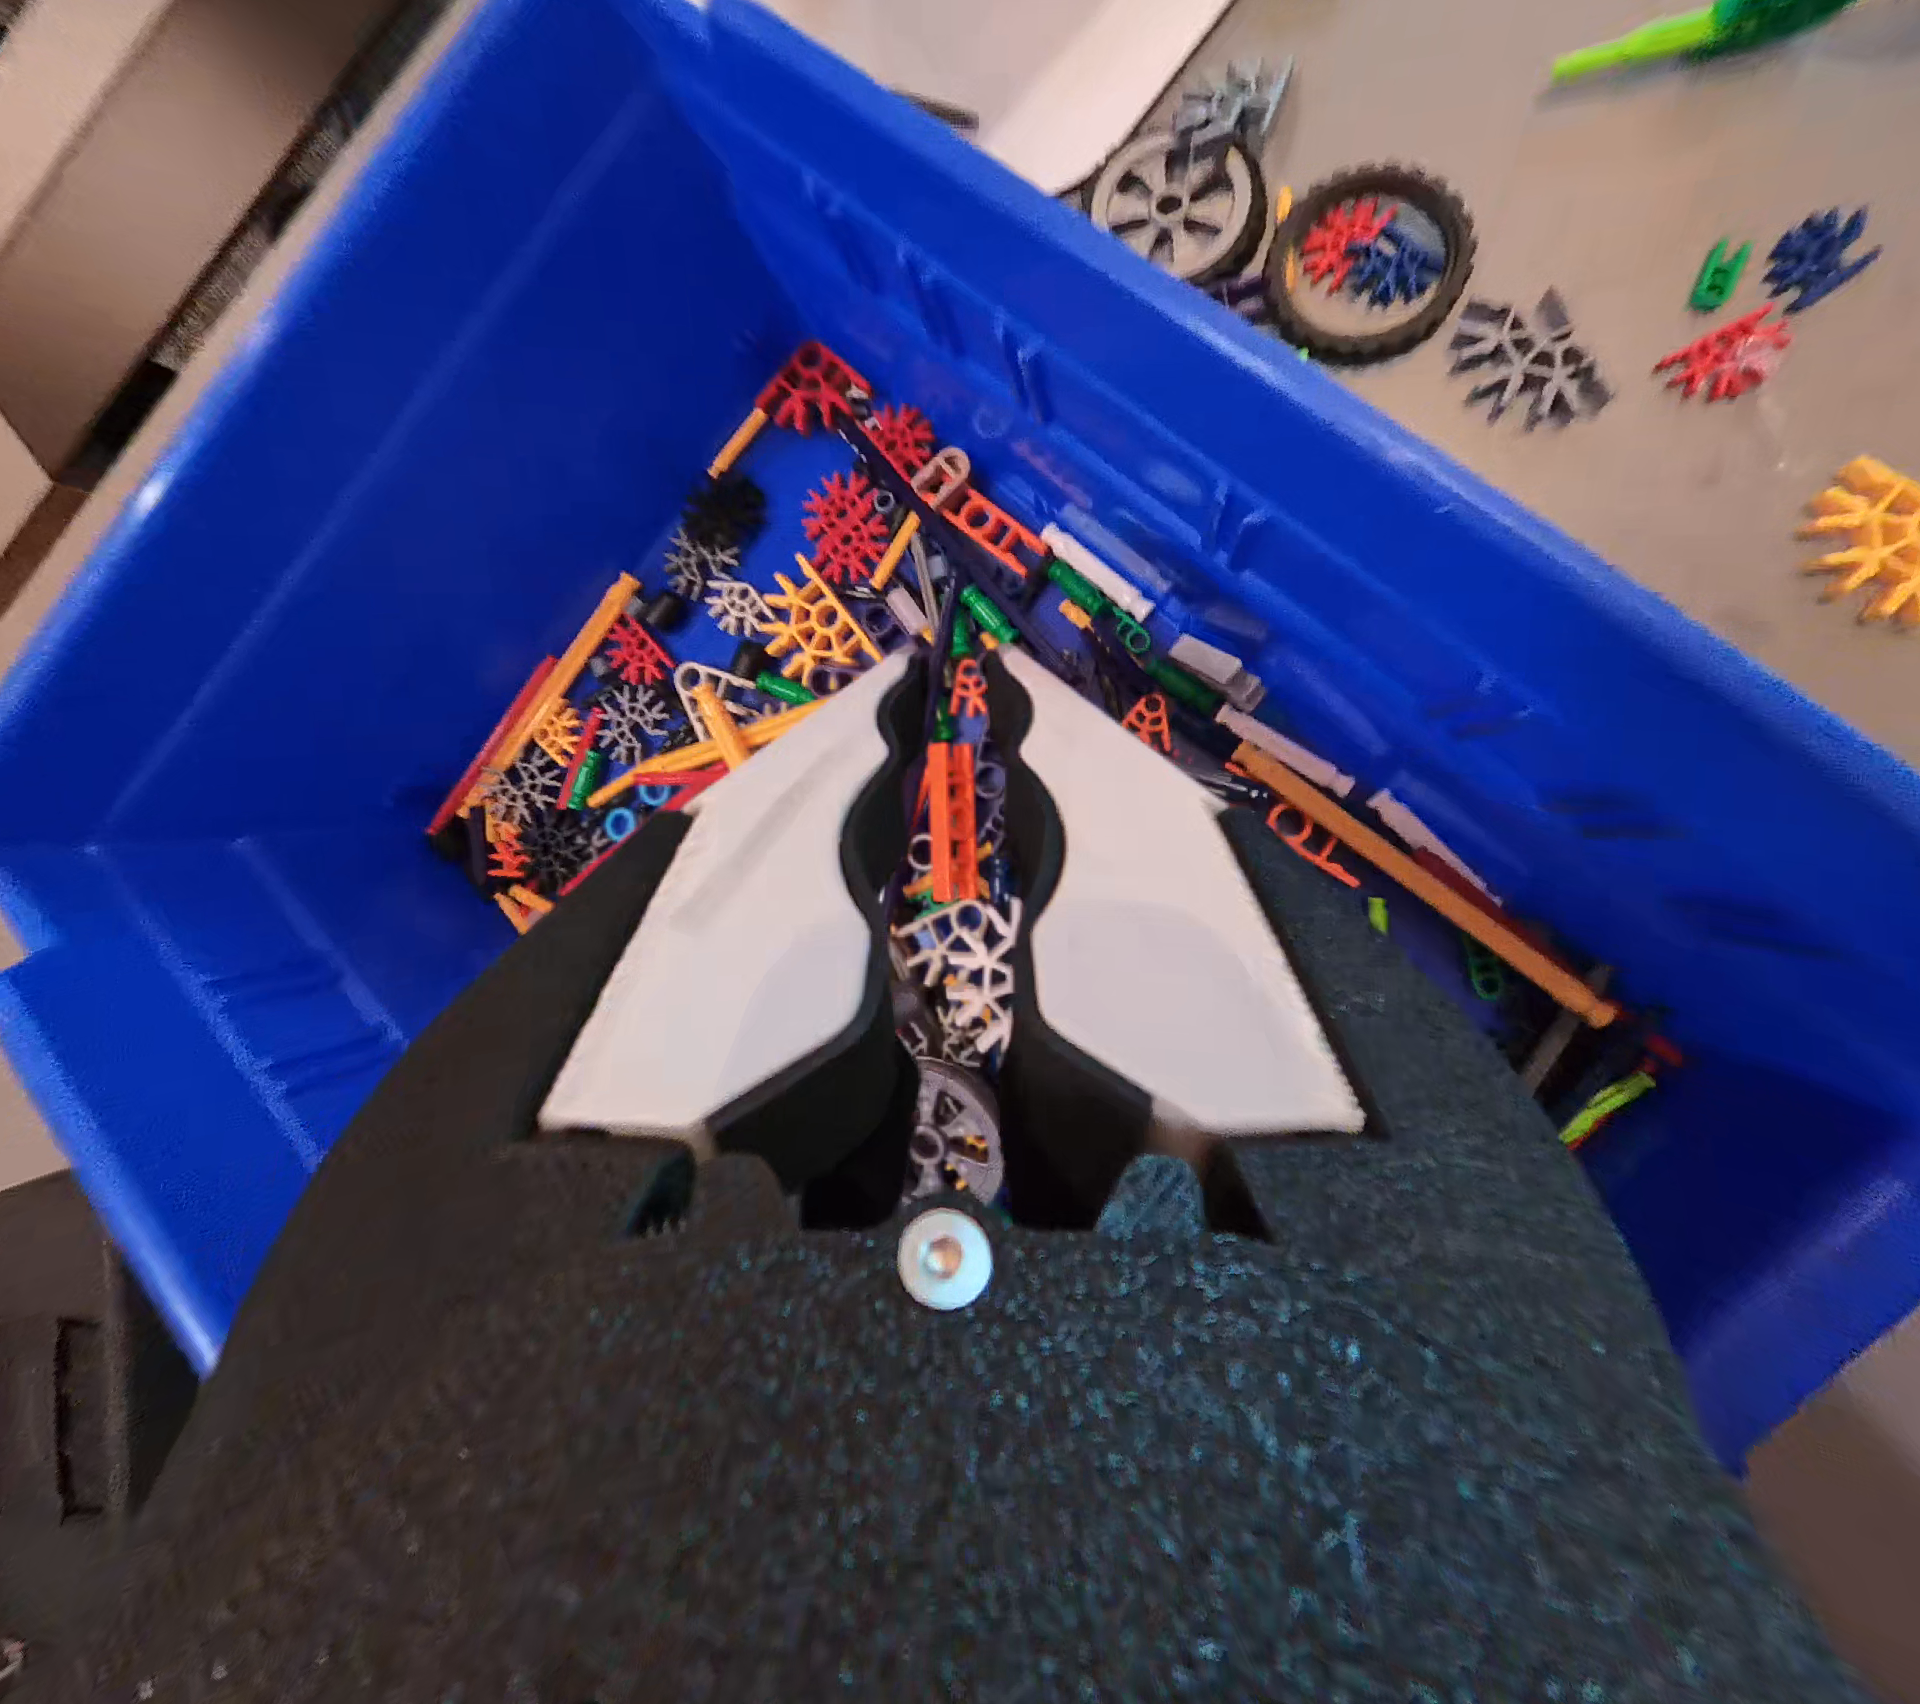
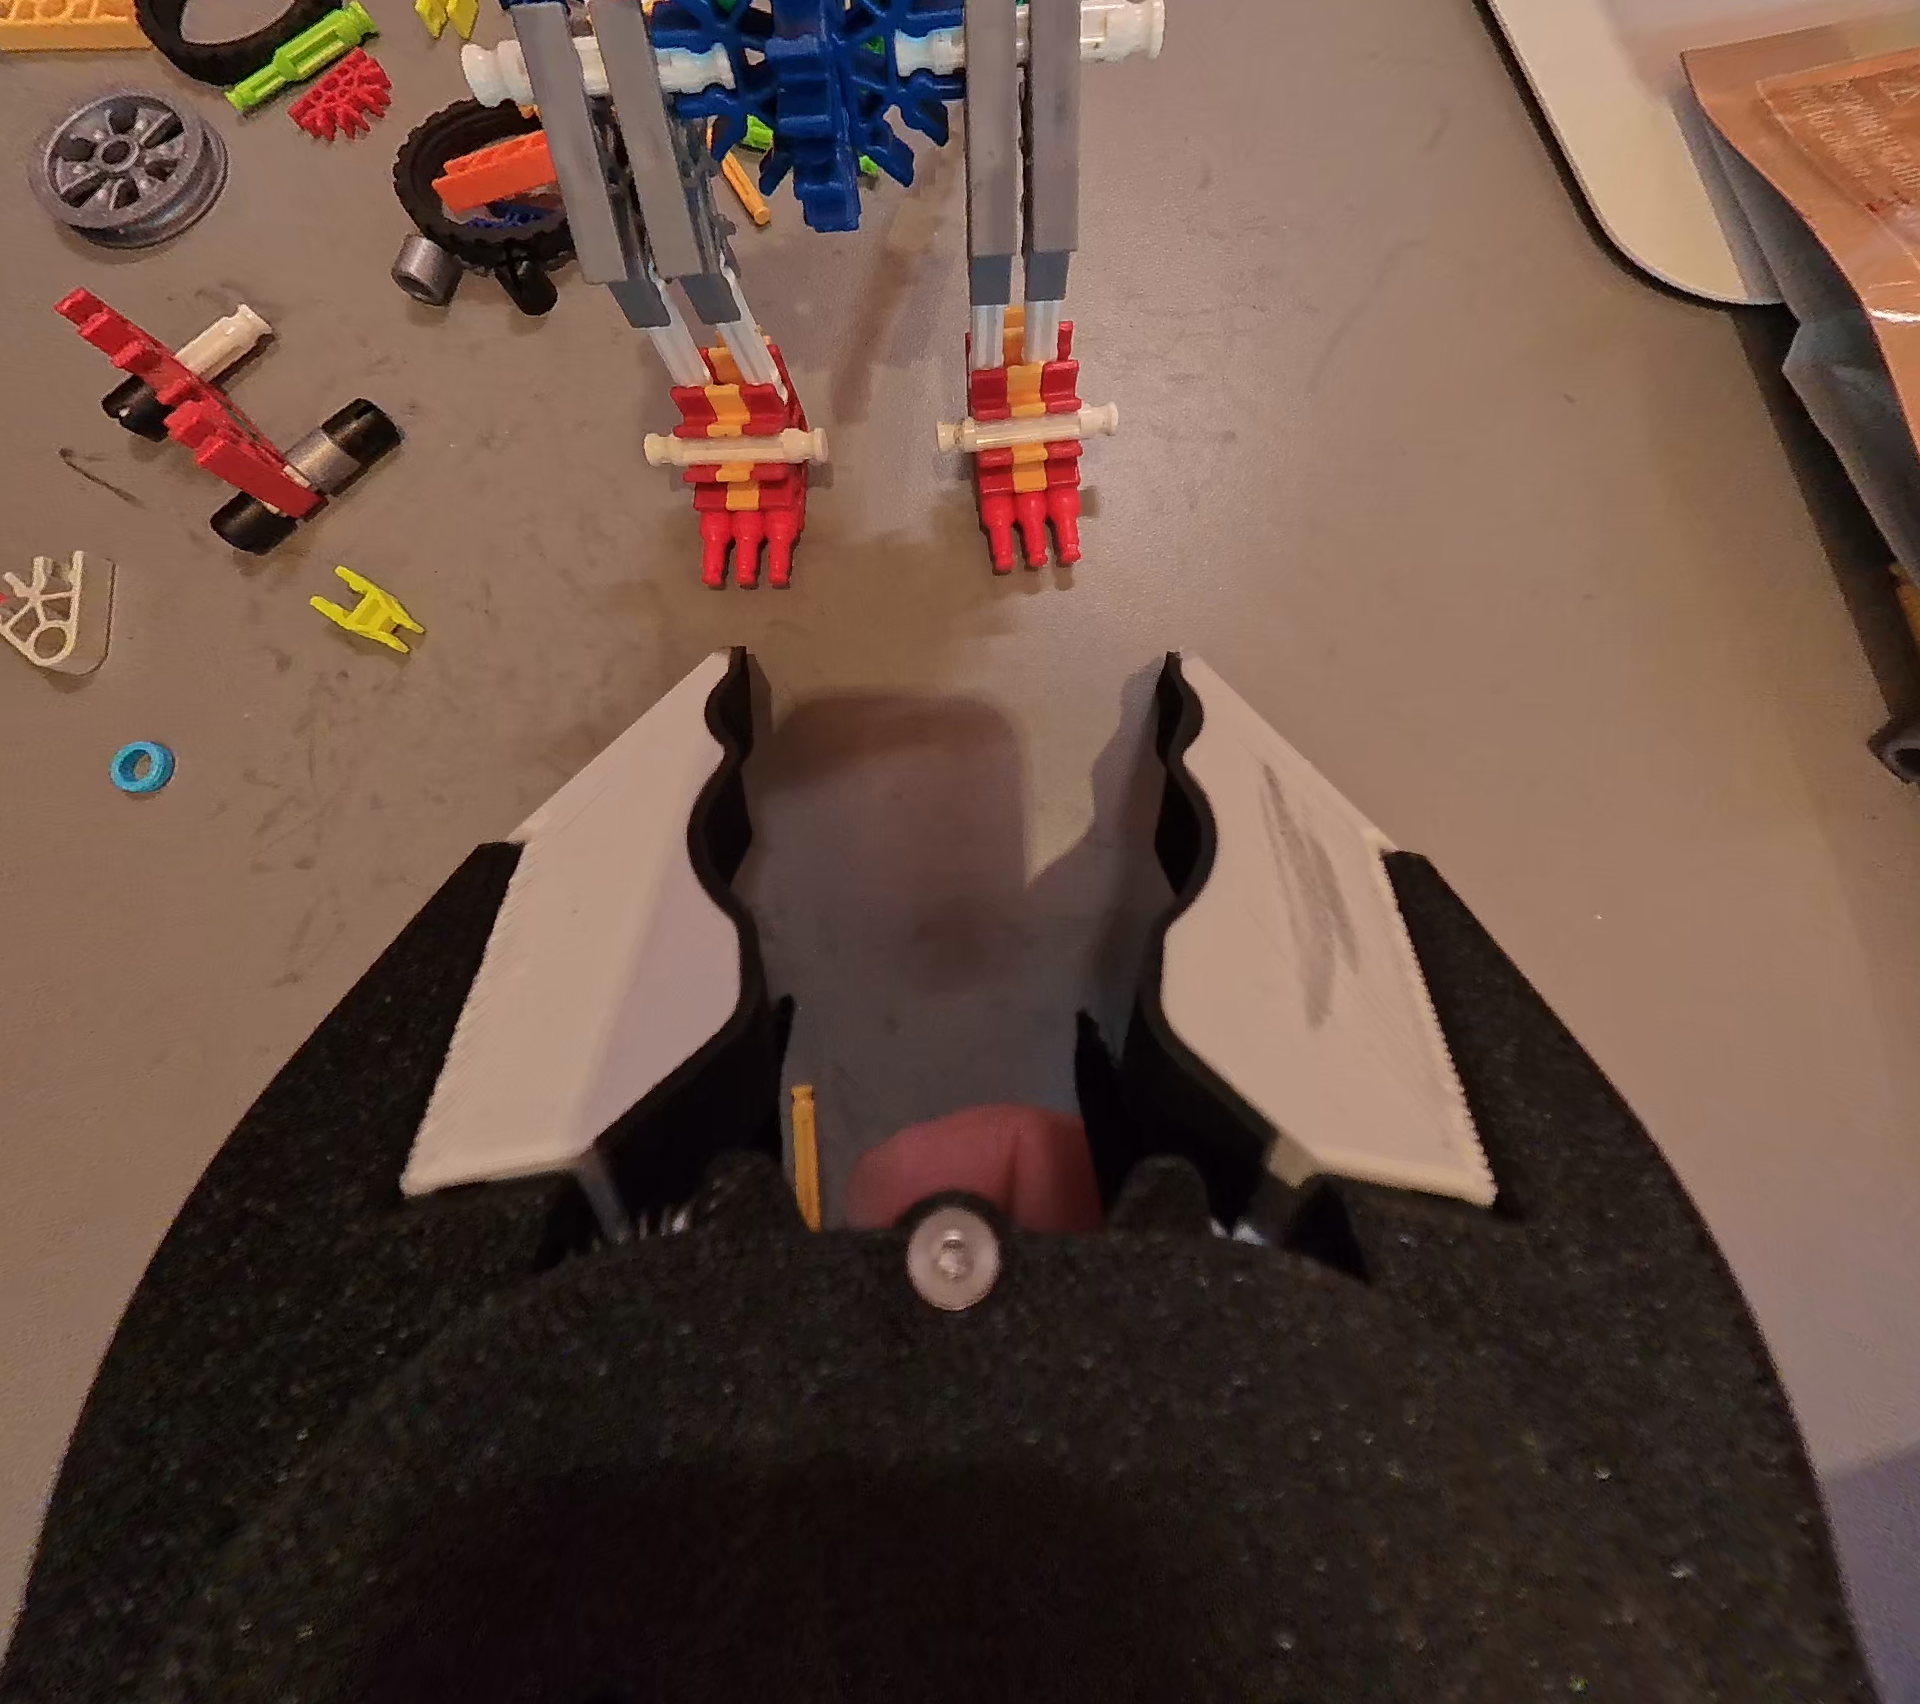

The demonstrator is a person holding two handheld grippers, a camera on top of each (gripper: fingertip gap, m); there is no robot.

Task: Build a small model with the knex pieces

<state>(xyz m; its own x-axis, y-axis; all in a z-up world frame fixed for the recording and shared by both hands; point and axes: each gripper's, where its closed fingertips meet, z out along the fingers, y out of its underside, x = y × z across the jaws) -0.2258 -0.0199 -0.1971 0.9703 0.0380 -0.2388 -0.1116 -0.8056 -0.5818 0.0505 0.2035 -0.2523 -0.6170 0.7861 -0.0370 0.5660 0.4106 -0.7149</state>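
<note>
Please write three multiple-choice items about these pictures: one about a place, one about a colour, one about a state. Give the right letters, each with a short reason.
1. Where is the left gripper?
A. over the blue bin
B. over a plate
C. over the floor

2. What colour is the hub of the model?
A. pink
B. blue
C. black

3. How is the right gripper?
A. shut on a wheel
B. shut on a rod
C. open

Answers:
1 A: the blue bin, with loose pieces inside, lies under its fingers.
2 B: the hub is blue.
3 C: bare grey table shows between its spread fingers.
</note>
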